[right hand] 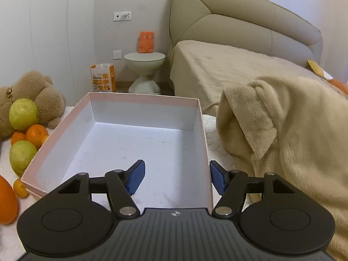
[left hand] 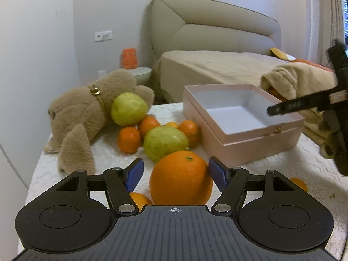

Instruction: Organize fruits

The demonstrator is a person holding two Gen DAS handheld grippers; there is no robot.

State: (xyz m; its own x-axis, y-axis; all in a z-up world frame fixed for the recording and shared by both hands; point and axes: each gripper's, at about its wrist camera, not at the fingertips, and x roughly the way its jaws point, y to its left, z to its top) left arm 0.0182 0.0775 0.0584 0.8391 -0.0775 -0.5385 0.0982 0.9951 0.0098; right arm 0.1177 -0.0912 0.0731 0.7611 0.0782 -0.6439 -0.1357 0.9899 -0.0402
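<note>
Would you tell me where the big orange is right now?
In the left wrist view, the big orange sits between the open left gripper fingers, before a green fruit.

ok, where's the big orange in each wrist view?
Left wrist: big orange sits bottom centre, between the open pads of the left hand-held gripper.
Right wrist: only its edge shows, cut off at the bottom left.
Shared landmark: the pink box, right of the orange in both views.
</note>
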